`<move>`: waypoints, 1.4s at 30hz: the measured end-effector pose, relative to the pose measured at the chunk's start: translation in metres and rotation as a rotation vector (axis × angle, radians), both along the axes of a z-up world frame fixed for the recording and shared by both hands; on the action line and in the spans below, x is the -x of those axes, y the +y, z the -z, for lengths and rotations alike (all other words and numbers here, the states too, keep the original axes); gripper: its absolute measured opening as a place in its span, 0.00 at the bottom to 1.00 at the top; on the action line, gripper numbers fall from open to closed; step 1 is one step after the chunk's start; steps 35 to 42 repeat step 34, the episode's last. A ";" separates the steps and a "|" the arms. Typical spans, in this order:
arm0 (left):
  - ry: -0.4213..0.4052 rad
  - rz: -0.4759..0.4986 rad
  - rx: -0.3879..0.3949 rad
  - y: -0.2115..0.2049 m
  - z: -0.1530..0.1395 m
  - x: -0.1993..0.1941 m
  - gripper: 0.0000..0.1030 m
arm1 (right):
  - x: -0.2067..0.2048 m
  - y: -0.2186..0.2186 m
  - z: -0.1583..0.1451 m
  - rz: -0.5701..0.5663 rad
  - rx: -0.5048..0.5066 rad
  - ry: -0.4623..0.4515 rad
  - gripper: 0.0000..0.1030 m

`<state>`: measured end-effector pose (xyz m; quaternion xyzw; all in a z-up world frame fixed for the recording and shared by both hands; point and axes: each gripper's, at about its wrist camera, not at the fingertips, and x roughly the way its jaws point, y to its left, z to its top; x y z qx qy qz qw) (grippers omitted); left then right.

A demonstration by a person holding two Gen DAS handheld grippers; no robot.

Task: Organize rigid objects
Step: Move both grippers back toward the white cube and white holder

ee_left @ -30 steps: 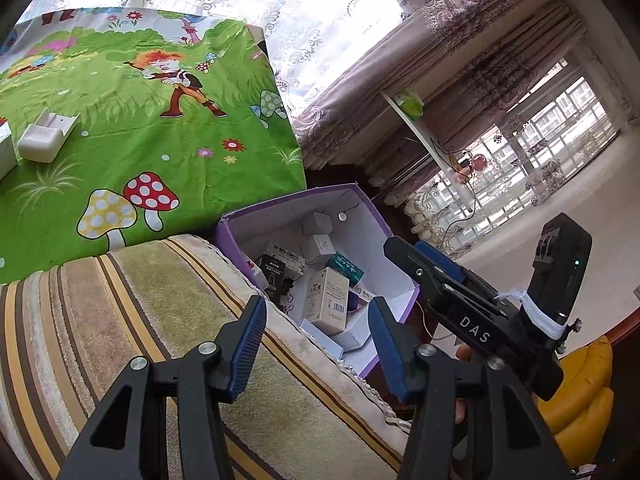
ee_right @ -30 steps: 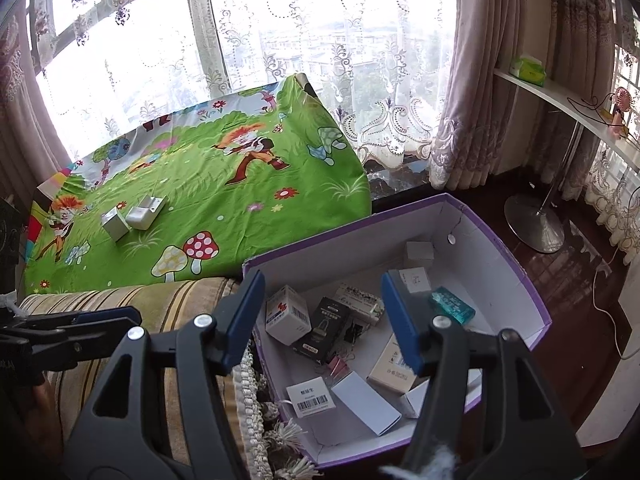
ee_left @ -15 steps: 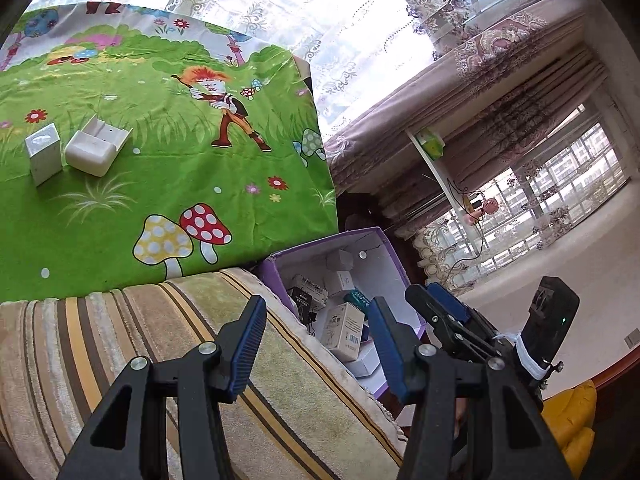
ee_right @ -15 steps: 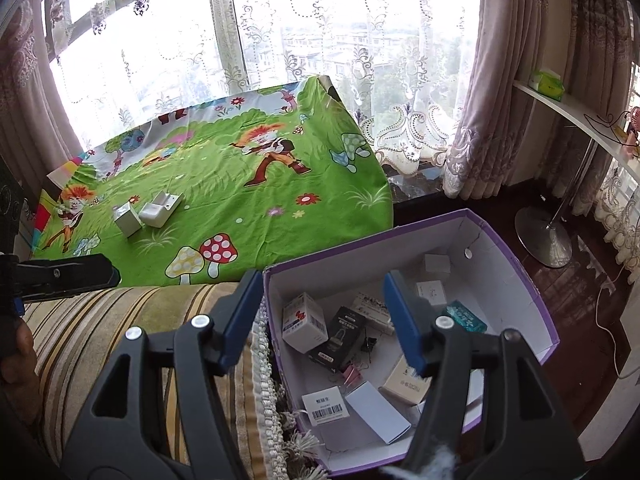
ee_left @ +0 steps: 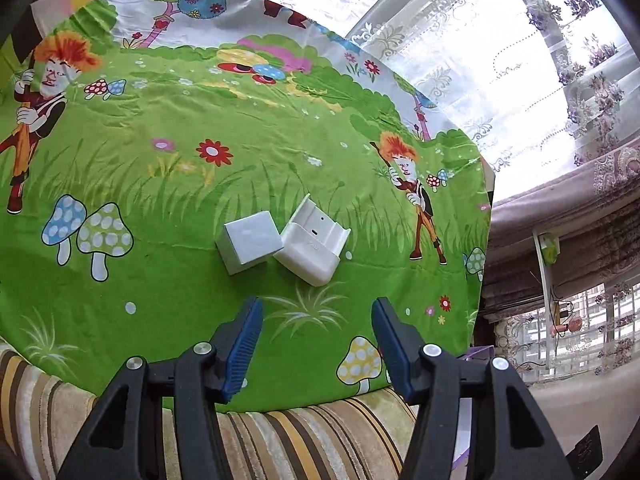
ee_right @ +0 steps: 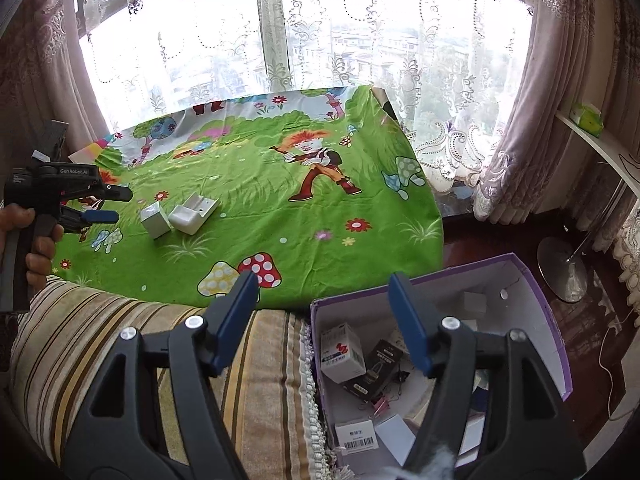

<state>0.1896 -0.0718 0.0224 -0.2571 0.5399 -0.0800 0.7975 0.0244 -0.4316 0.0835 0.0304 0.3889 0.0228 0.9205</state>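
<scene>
Two small white items lay touching on the green cartoon cloth point(ee_left: 168, 248): a white box point(ee_left: 249, 242) on the left, an open-topped white case point(ee_left: 314, 246) on the right. Both were judged light, stiff and smooth-sided, best taken across flat opposite faces. The left gripper point(ee_left: 316, 342) and right gripper point(ee_right: 322, 322) were held wide open and empty, the latter near the purple box point(ee_right: 536, 304).

**Little legible print in view**

The left gripper point(ee_right: 100, 204), seen from the right wrist camera, carries "GenRobot.AI" in white on its black body. Inside the purple box point(ee_right: 536, 308), a white label point(ee_right: 357, 438) bears a barcode, and a white carton point(ee_right: 342, 354) shows red and blue printing; both are too small to read.
</scene>
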 end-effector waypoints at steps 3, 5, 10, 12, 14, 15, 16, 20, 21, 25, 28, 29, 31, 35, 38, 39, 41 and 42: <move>0.079 -0.047 0.005 0.009 0.019 -0.022 0.57 | -0.011 0.006 -0.003 -0.013 -0.013 0.003 0.70; 0.126 -0.074 0.012 0.012 0.031 -0.033 0.57 | -0.020 0.011 -0.005 -0.022 -0.015 0.006 0.71; 0.190 -0.154 0.001 0.015 0.053 -0.054 0.60 | -0.042 0.027 -0.007 -0.048 -0.021 0.015 0.75; 0.218 -0.174 -0.014 0.016 0.063 -0.060 0.61 | -0.053 0.035 -0.006 -0.060 -0.027 0.026 0.76; 0.243 -0.170 -0.016 0.015 0.073 -0.064 0.61 | -0.063 0.044 -0.004 -0.073 -0.032 0.039 0.76; 0.244 -0.166 -0.019 0.015 0.076 -0.066 0.61 | -0.070 0.049 -0.003 -0.082 -0.038 0.046 0.76; 0.241 -0.157 -0.025 0.014 0.078 -0.067 0.60 | -0.075 0.054 -0.002 -0.088 -0.045 0.055 0.76; 0.211 -0.111 -0.055 0.013 0.080 -0.064 0.54 | -0.101 0.074 0.006 -0.098 -0.087 0.099 0.77; 0.203 -0.102 -0.058 0.013 0.078 -0.062 0.51 | -0.108 0.080 0.009 -0.099 -0.100 0.114 0.78; 0.164 -0.059 -0.081 0.013 0.067 -0.048 0.44 | -0.136 0.103 0.025 -0.096 -0.158 0.183 0.78; 0.146 -0.037 -0.060 0.018 0.062 -0.031 0.43 | -0.154 0.122 0.042 -0.087 -0.192 0.245 0.79; 0.140 -0.029 -0.055 0.019 0.060 -0.024 0.43 | -0.159 0.128 0.048 -0.084 -0.199 0.265 0.79; 0.115 -0.023 -0.054 0.023 0.055 -0.011 0.43 | -0.168 0.140 0.059 -0.079 -0.197 0.296 0.79; 0.061 -0.020 -0.042 0.032 0.044 0.012 0.43 | -0.181 0.159 0.076 -0.076 -0.198 0.340 0.79; 0.061 -0.020 -0.042 0.032 0.044 0.012 0.43 | -0.181 0.159 0.076 -0.076 -0.198 0.340 0.79; 0.061 -0.020 -0.042 0.032 0.044 0.012 0.43 | -0.181 0.159 0.076 -0.076 -0.198 0.340 0.79; 0.061 -0.020 -0.042 0.032 0.044 0.012 0.43 | -0.181 0.159 0.076 -0.076 -0.198 0.340 0.79; 0.061 -0.020 -0.042 0.032 0.044 0.012 0.43 | -0.181 0.159 0.076 -0.076 -0.198 0.340 0.79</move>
